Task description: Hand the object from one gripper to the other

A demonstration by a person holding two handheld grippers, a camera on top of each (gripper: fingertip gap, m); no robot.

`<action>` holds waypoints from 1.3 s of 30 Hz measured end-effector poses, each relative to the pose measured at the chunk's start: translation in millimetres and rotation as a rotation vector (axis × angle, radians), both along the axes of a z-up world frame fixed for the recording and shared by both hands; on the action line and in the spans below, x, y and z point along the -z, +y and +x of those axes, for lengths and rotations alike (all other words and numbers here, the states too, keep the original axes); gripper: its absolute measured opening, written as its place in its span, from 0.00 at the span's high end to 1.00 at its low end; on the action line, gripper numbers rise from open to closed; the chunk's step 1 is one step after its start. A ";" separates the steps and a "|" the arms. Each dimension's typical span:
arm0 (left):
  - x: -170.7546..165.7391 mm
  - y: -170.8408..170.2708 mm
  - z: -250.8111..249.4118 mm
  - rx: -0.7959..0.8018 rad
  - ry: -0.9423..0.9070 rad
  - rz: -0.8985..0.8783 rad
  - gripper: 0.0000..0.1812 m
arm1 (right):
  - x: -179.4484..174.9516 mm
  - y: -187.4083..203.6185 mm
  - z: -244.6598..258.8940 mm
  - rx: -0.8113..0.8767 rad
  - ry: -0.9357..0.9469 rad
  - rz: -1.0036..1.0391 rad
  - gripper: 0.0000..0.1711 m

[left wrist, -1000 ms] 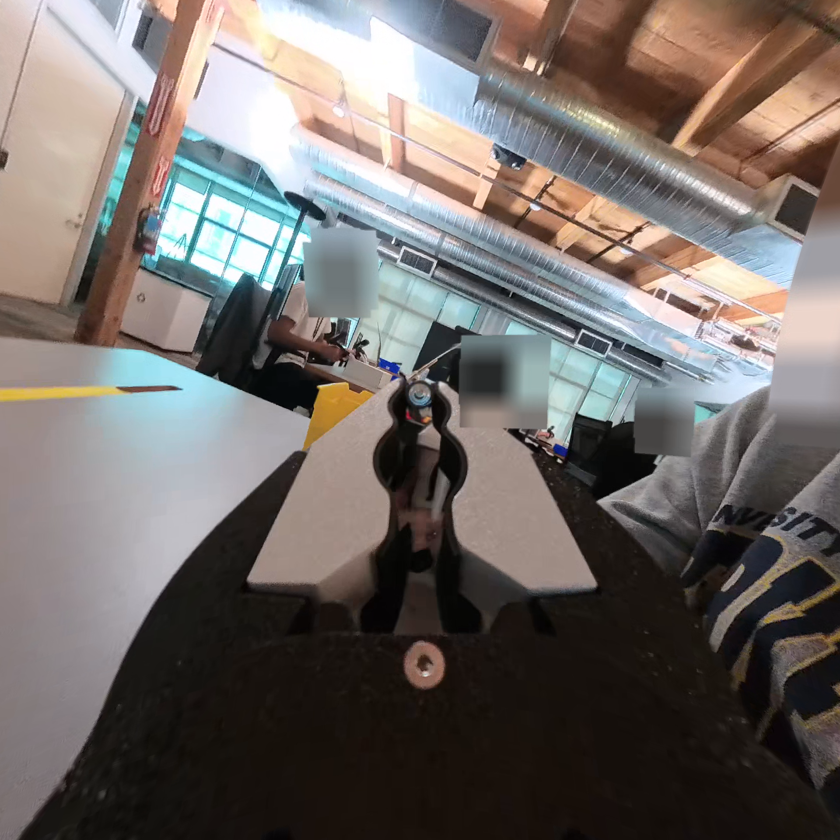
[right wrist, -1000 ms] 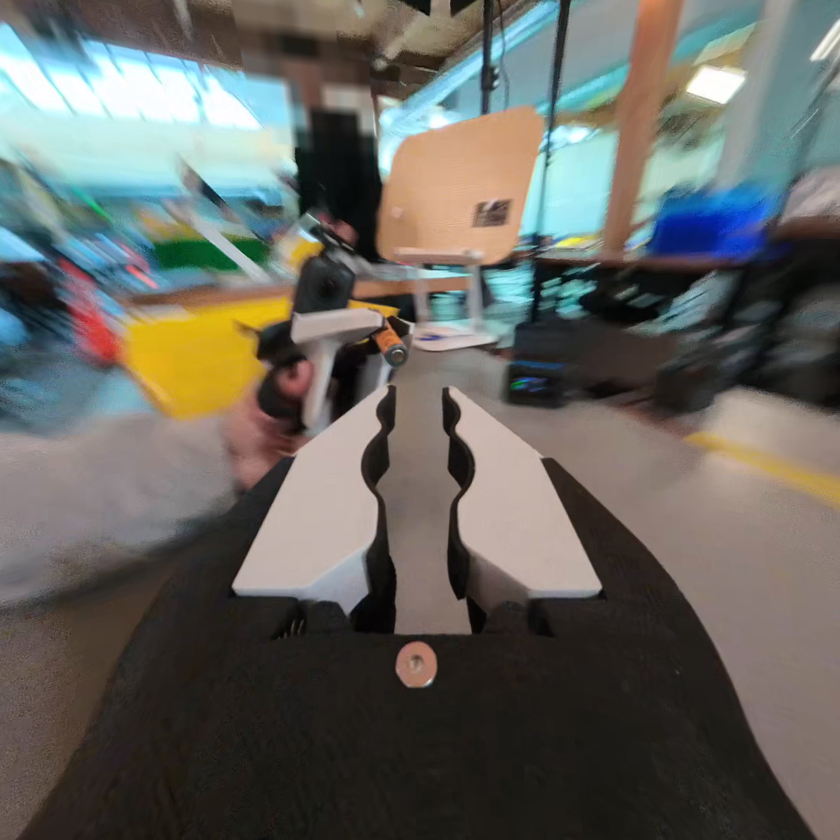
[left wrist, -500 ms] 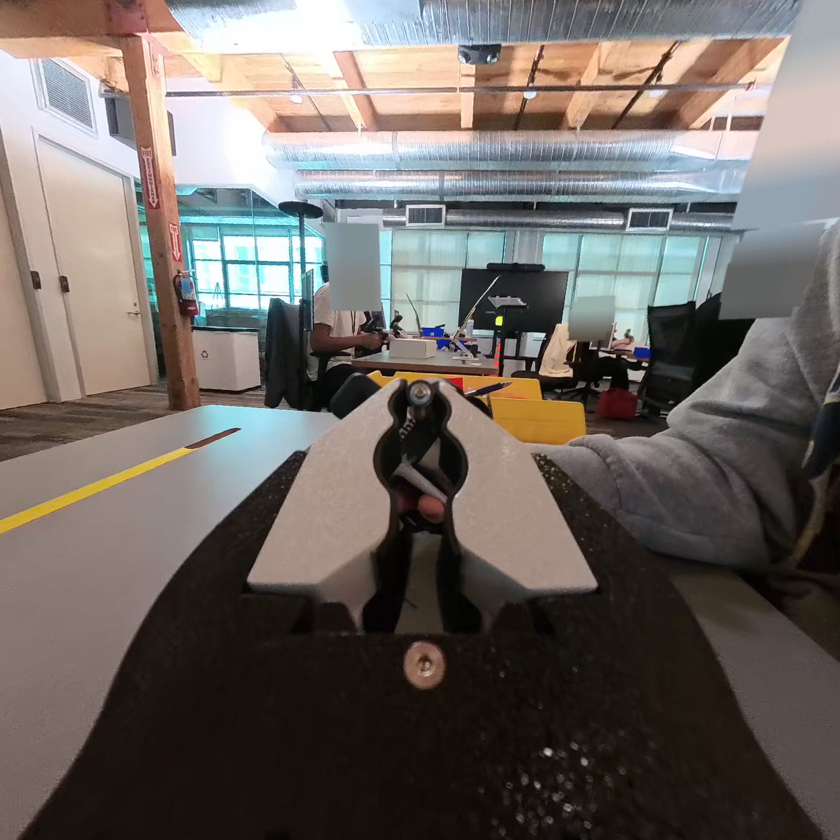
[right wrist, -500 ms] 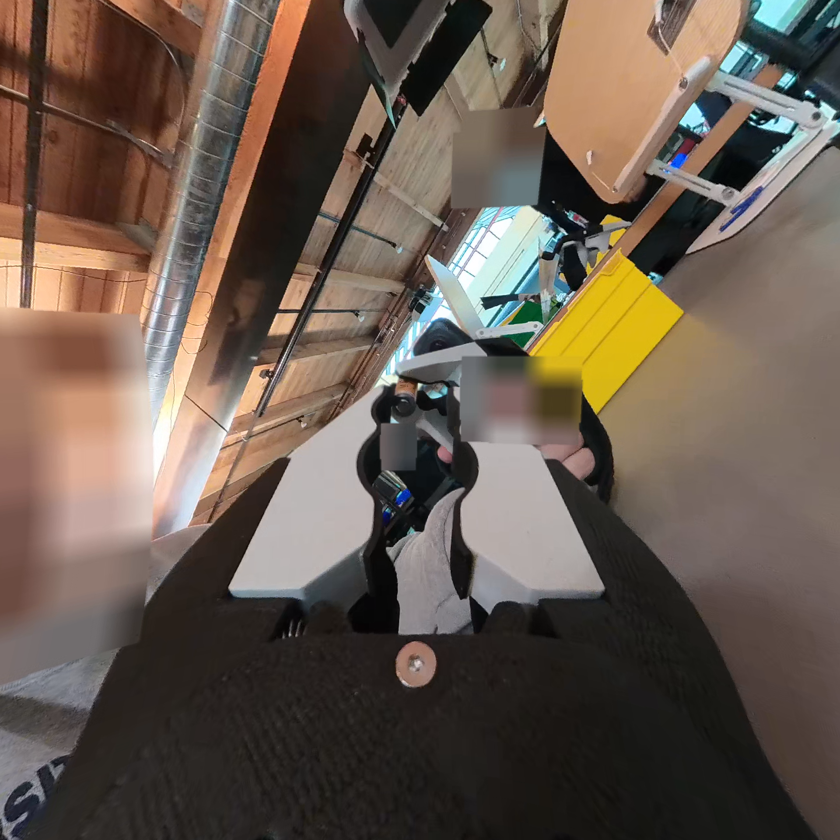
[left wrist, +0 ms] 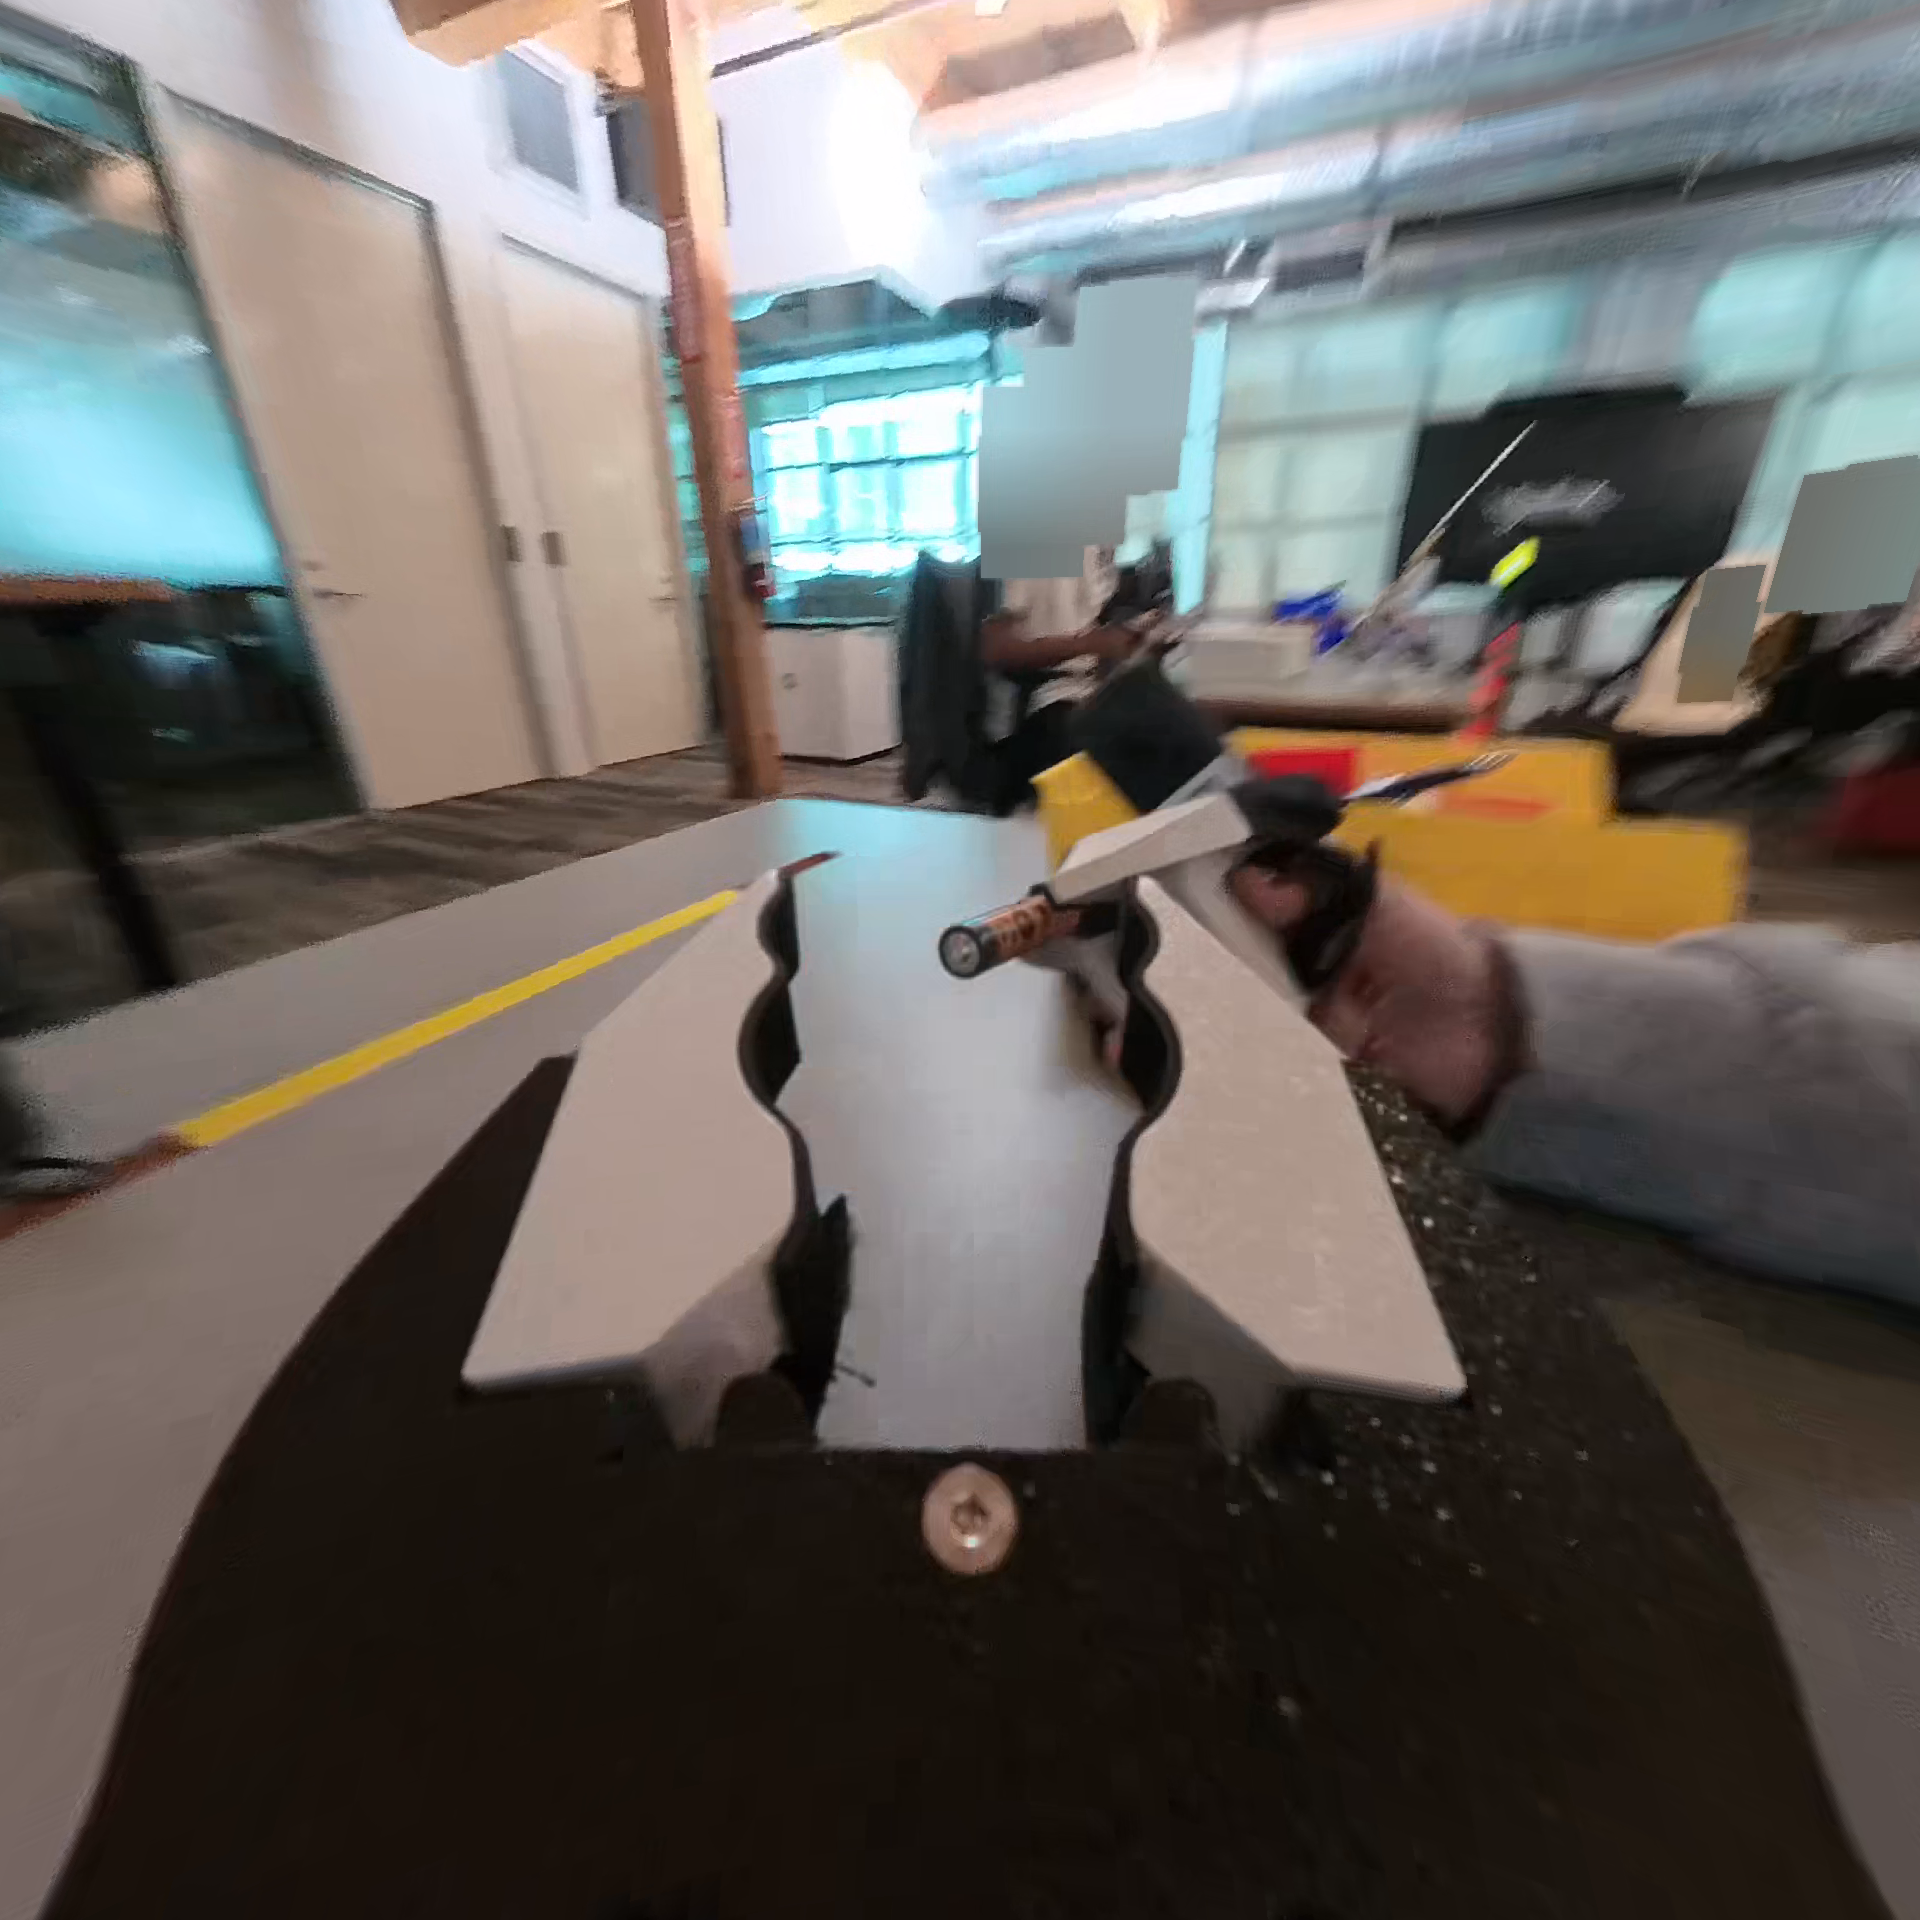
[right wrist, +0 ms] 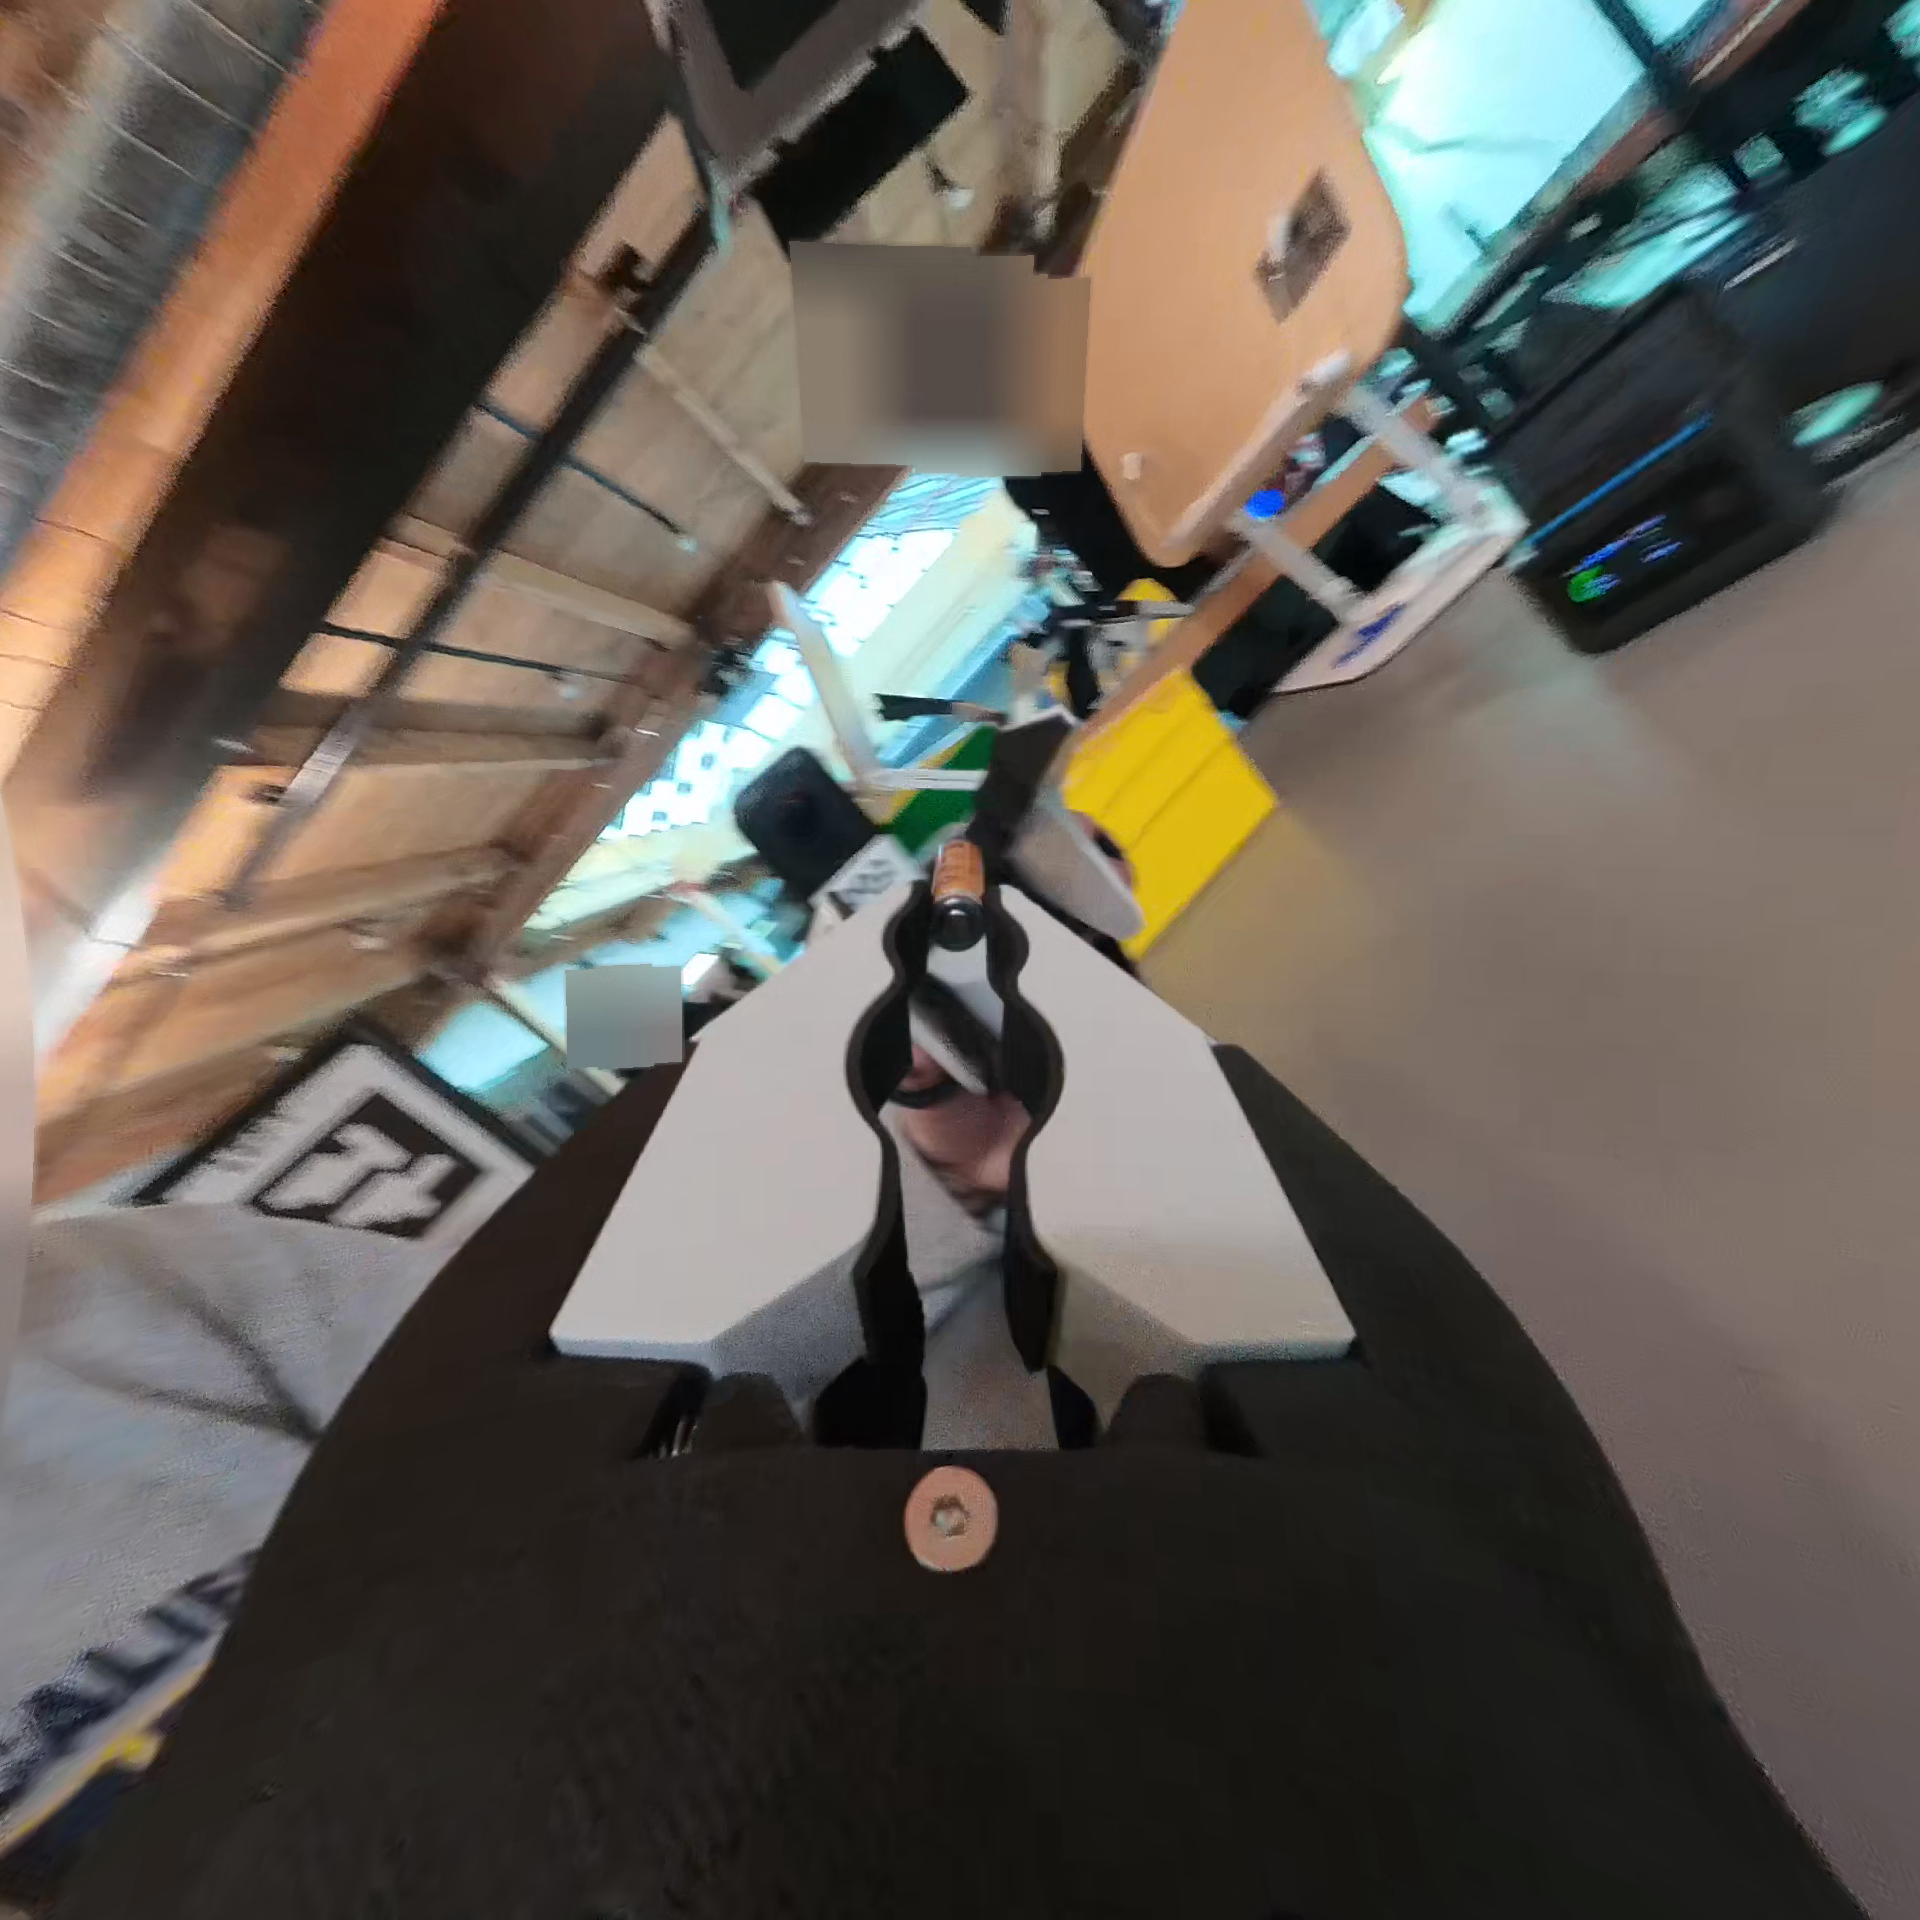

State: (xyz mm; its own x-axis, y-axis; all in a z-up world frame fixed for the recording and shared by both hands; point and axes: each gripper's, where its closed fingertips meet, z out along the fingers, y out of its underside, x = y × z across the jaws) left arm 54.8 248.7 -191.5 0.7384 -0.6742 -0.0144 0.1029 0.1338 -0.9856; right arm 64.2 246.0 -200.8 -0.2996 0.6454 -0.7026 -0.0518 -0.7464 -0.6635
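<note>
The object is a small orange and black battery (left wrist: 1013, 928). In the left wrist view my left gripper (left wrist: 956, 891) is open and empty, its jaws wide apart above the grey table (left wrist: 312, 1195). My right gripper (left wrist: 1070, 920) comes in from the right and holds the battery by one end, so its free end pokes between my left fingertips without touching them. In the right wrist view my right gripper (right wrist: 954, 912) is shut on the battery (right wrist: 954, 883) at its tips. A left gripper finger (right wrist: 1060, 862) shows just beyond it.
A yellow tape line (left wrist: 457, 1013) crosses the table on the left. Yellow bins (left wrist: 1507, 842) stand at the table's far edge. A hand and grey sleeve (left wrist: 1714, 1091) reach in from the right. A wooden board on a white stand (right wrist: 1247, 260) is behind. The grippers are tip to tip, or close to it.
My left gripper was shut on the battery; it has opened and let go. My right gripper, open before, has shut on the battery and now holds it alone.
</note>
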 end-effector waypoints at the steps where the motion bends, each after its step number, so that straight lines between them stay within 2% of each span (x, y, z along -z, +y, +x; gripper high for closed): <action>1: 2.8 2.1 -3.4 -0.079 0.106 0.038 0.66 | 3.7 4.4 0.1 0.049 -0.042 0.057 0.95; 6: 36.8 9.6 -4.8 -0.372 0.826 0.194 0.74 | 22.7 16.6 -0.3 0.211 -0.260 0.321 0.95; 8: 44.9 15.2 -4.3 -0.470 1.023 0.255 0.77 | 25.1 14.1 -1.9 0.217 -0.294 0.373 0.95; 10: 47.0 21.7 -7.6 -0.559 1.136 0.284 0.80 | 26.2 11.1 -3.8 0.213 -0.307 0.394 0.95; 15: 51.1 20.4 0.4 -0.496 1.116 0.261 0.95 | 30.1 8.4 -7.1 0.213 -0.327 0.437 0.95; 17: 51.5 25.2 -2.2 -0.497 1.004 0.121 0.95 | 26.7 11.8 -7.5 0.253 -0.310 0.465 0.95; 21: 62.9 31.0 -18.9 -0.449 0.719 -0.164 0.95 | 16.0 28.4 -1.7 0.467 -0.292 0.649 0.80; 23: 69.8 26.9 -13.4 -0.293 0.447 -0.339 0.96 | 10.3 28.0 -0.5 0.536 -0.282 0.800 0.68; 27: 65.6 8.3 7.0 0.105 -0.055 -0.611 0.95 | 7.9 3.8 -4.9 0.540 -0.248 1.197 0.58; 30: 67.7 -5.5 14.9 0.320 -0.288 -0.791 0.95 | 24.0 -15.8 -10.6 0.470 -0.287 1.494 0.59; 32: 70.4 -13.2 20.0 0.424 -0.384 -0.894 0.95 | 34.1 -25.7 -15.1 0.416 -0.307 1.590 0.62; 35: 60.8 -23.9 23.2 0.547 -0.460 -0.917 0.96 | 42.8 -34.9 -19.4 0.350 -0.311 1.597 0.65; 39: 55.3 -28.8 21.7 0.606 -0.501 -0.919 0.96 | 45.5 -35.8 -18.8 0.302 -0.318 1.506 0.63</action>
